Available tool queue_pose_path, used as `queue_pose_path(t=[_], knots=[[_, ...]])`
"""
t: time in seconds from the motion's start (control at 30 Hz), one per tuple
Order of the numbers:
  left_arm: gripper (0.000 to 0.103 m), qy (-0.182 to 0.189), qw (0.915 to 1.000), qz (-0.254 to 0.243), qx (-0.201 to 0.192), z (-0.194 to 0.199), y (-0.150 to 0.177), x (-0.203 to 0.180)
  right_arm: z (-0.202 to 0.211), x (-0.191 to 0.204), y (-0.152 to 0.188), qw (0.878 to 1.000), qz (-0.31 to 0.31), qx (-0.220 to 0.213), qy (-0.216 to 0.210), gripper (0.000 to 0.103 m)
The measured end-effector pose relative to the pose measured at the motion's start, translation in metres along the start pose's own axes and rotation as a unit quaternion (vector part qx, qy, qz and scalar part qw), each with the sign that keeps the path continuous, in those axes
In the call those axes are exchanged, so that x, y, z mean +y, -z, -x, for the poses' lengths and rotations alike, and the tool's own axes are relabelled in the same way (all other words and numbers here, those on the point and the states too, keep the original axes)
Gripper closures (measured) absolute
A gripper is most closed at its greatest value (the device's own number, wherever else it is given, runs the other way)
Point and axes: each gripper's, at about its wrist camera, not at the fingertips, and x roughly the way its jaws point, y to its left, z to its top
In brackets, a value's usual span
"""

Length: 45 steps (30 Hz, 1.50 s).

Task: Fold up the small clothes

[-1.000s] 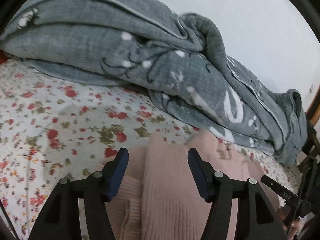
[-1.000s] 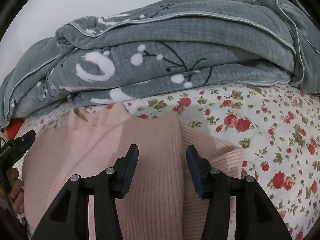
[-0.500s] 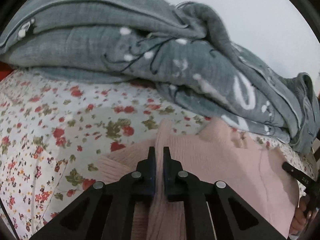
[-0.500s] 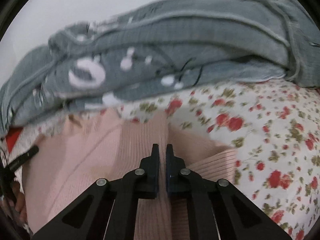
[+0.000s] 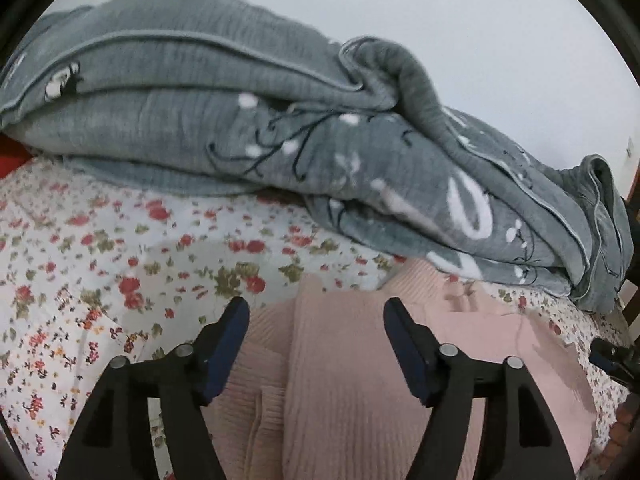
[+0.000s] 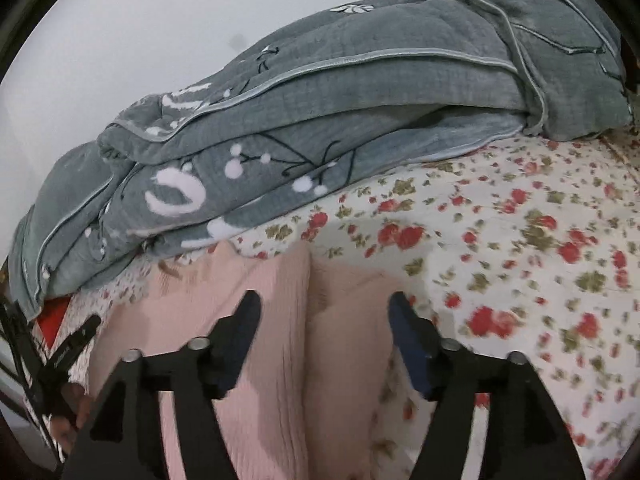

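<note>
Opening above the folded pink ribbed knit sweater (image 5: 340,380), left tongs (image 5: 314,316) and right tongs (image 6: 324,312) pinch nothing; grey patterned quilt (image 5: 240,120) lies beyond both

Soft, even indoor light, no glare. Both fisheye views bow strongly and end in black corners. The flowered white bedsheet (image 6: 520,240) smears with motion blur at lower right of the right-wrist view; the folded grey quilted blanket (image 5: 200,120) shows slight softness.
</note>
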Motion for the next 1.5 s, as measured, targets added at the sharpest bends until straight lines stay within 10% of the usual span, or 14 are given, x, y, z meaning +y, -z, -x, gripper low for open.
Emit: queue_pose_path(t=[0.3, 0.63, 0.87, 1.13, 1.37, 1.5], knots=[[0.034, -0.010, 0.9993, -0.001, -0.035, 0.020, 0.003, -0.002, -0.028, 0.003, 0.040, 0.999, 0.043, 0.033, 0.001, 0.024], [0.032, -0.016, 0.9993, 0.031, 0.015, 0.037, 0.035, 0.019, -0.025, 0.015, 0.046, 0.996, 0.085, 0.026, 0.008, 0.065], [0.028, 0.016, 0.9927, 0.097, 0.069, 0.037, 0.057, 0.050, -0.025, 0.015, 0.046, 0.996, 0.083, 0.030, 0.005, 0.064], [0.026, 0.022, 0.9948, 0.044, 0.089, 0.017, 0.053, 0.026, -0.030, 0.013, 0.045, 0.996, 0.078, 0.037, 0.001, 0.056], [0.074, 0.045, 0.9952, 0.042, 0.076, 0.019, 0.051, 0.024, -0.028, 0.018, 0.047, 0.996, 0.088, 0.028, 0.012, 0.059], [0.081, 0.055, 0.9959, 0.037, 0.062, 0.025, 0.052, 0.021, -0.021, 0.017, 0.047, 0.996, 0.087, 0.010, 0.005, 0.075]])
